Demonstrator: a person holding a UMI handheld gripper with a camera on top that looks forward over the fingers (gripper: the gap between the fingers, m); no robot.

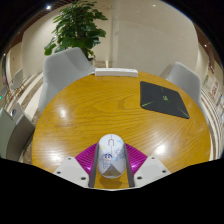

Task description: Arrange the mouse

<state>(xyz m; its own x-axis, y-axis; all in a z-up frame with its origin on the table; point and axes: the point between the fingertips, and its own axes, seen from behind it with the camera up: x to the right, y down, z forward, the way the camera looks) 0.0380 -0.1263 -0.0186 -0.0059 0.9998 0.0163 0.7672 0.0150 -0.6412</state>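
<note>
A white mouse (110,157) sat between the two fingers of the gripper (111,166), whose magenta pads (88,158) pressed against its sides, so the claw was closed on it (the mouse pointing forward, away from the camera) above the near edge of a round wooden table (90,110). Farther across the table lay a black mouse mat (164,99), well apart from the mouse. Pale chairs (66,68) and a potted plant (78,25) stood beyond.

The mouse (111,156) is white and rounded, with a small dark mark on its back. It sits flat on the wooden table, lengthwise toward 12 o'clock, between the two fingers, at 6 o'clock of the tabletop.
</note>
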